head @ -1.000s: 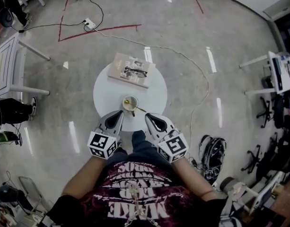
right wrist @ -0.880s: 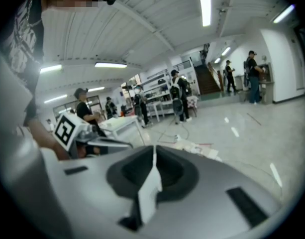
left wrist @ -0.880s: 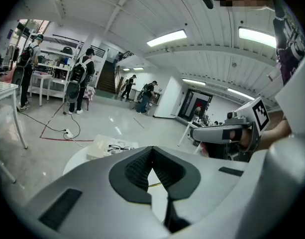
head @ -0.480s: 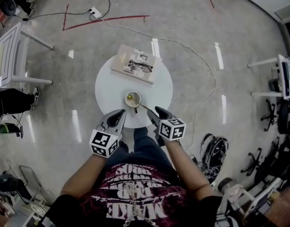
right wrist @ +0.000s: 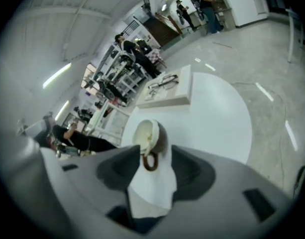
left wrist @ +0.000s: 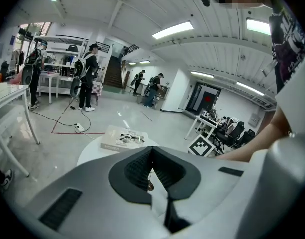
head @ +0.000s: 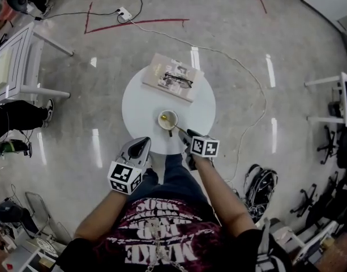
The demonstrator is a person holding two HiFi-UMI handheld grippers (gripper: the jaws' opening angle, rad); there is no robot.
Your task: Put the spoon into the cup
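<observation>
A cup (head: 167,119), cream inside and brown outside, stands near the front of the round white table (head: 139,103). A gold spoon (head: 172,124) rests in it, its handle leaning out toward the lower right. My right gripper (head: 183,134) hovers low just in front of the cup, by the handle's end. Its jaws are opening, and no thing is pressed between them. In the right gripper view (right wrist: 151,156) the cup (right wrist: 146,133) and its brown ring handle show through the gap. My left gripper (head: 144,143) (left wrist: 152,151) is shut and empty at the table's front left edge.
A book (head: 162,78) with a pair of glasses (head: 179,80) on it lies at the table's far side. A cable (head: 241,67) runs across the floor behind. A white desk (head: 15,67) stands far left. A backpack (head: 258,186) and chairs are on the right.
My right gripper has dropped toward the table's front edge, rolled, and gone from shut to open. The left gripper has sunk a little. The spoon stays in the cup.
</observation>
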